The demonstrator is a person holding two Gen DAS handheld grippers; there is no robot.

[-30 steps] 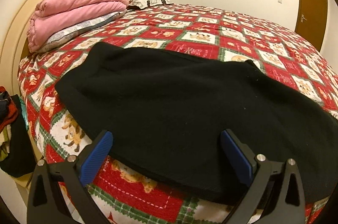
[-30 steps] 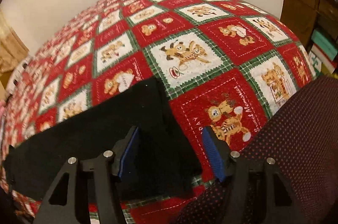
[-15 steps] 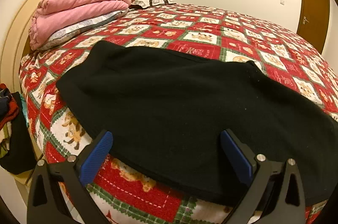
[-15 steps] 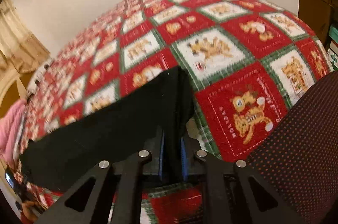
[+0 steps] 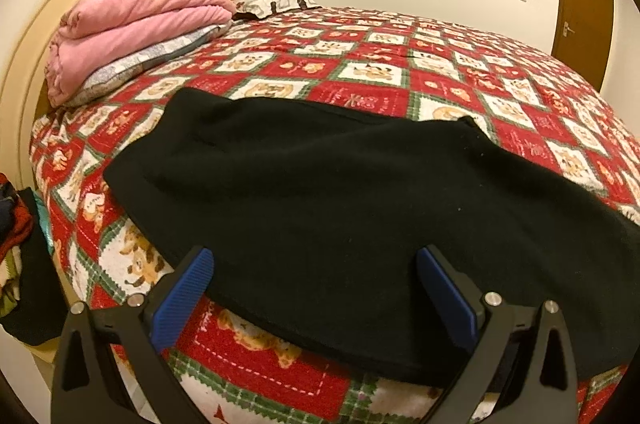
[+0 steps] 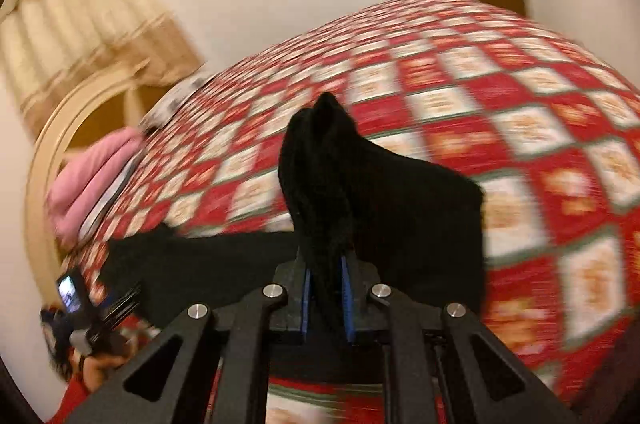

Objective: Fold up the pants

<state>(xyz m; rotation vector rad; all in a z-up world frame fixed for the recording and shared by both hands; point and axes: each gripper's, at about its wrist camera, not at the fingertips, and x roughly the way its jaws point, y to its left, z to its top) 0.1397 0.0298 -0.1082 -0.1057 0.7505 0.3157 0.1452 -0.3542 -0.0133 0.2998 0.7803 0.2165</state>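
Black pants (image 5: 320, 191) lie spread across the near part of a bed with a red, white and green patchwork quilt (image 5: 400, 63). My left gripper (image 5: 316, 288) is open, its blue pads either side of the pants' near edge, holding nothing. My right gripper (image 6: 326, 296) is shut on the leg end of the pants (image 6: 320, 159), which is bunched and lifted above the quilt (image 6: 520, 143); the rest trails left along the bed. This view is motion-blurred. The left gripper (image 6: 96, 312) shows at its lower left.
A folded pink blanket (image 5: 128, 27) rests on pillows by the cream headboard (image 5: 36, 39). A pile of clothes (image 5: 16, 244) sits beside the bed at left. A brown door (image 5: 580, 15) stands at far right.
My right gripper closed on the pants' leg end, lifted it and swung left toward the headboard. My left gripper stayed open in place.
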